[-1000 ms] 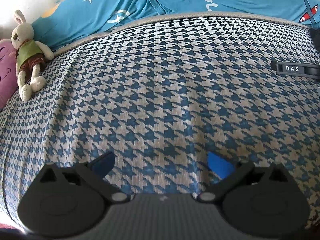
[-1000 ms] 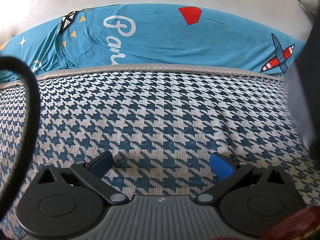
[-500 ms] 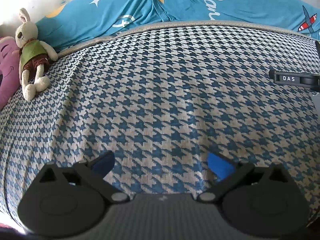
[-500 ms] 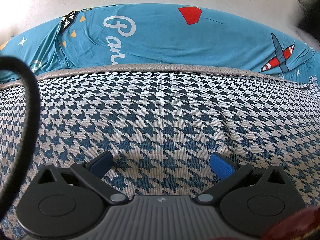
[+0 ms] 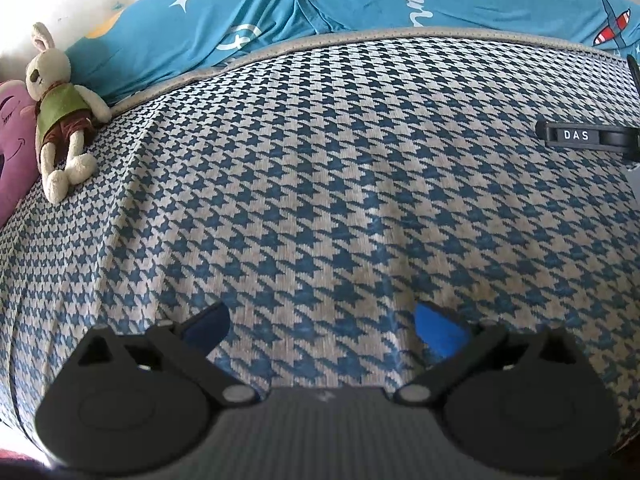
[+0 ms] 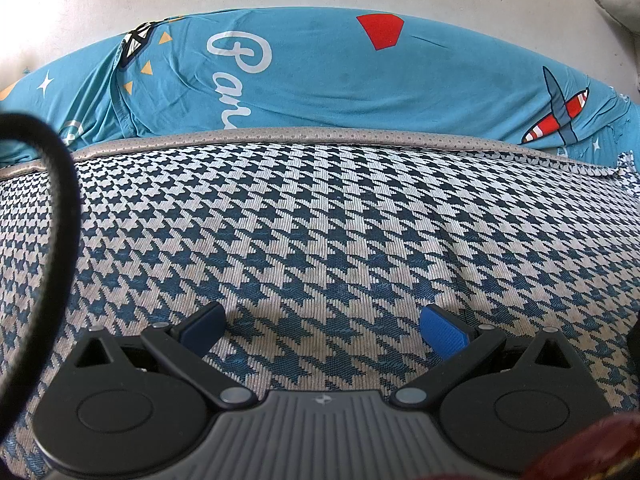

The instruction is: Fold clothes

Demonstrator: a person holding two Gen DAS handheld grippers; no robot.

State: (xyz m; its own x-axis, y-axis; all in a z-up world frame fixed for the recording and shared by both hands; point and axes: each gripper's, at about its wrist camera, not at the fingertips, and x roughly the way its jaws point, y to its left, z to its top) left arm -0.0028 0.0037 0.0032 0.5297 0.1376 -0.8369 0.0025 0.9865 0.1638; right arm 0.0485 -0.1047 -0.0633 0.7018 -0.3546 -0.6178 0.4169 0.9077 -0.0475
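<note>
Both grippers sit low over a blue-and-cream houndstooth cover (image 5: 320, 184), seen again in the right wrist view (image 6: 320, 240). Left gripper (image 5: 320, 328): 2 blue-padded fingers spread wide, nothing between them, only the patterned cover shows in the gap. Right gripper (image 6: 324, 330): same, fingers spread wide w/ bare cover between. Whether the fingertips touch the fabric or hang just above it, can't tell in either view.

Task's thing: teal printed garment (image 5: 360, 4) lies along the far edge of the cover, up against a pale wall; also in the right view (image 6: 340, 76). It's well apart from both grippers. White script lettering on it is cut off by the cover's grey piped edge (image 6: 320, 136), so the word can't be read whole. Prints: stars, triangles, red shape, a plane. Its top is cropped by the frame in the left view.

Far left in the left view, a plush rabbit (image 5: 60, 108) in a green top lies at the cover's edge; beside it a pink cushion (image 5: 12, 148), mostly cropped. At the right edge, a black part marked "DAS" (image 5: 580, 136), partly cut off. In the right view a black cable (image 6: 60, 216) arcs down the left side, out of focus; a dark red blur sits in the bottom-right corner, unidentifiable.
</note>
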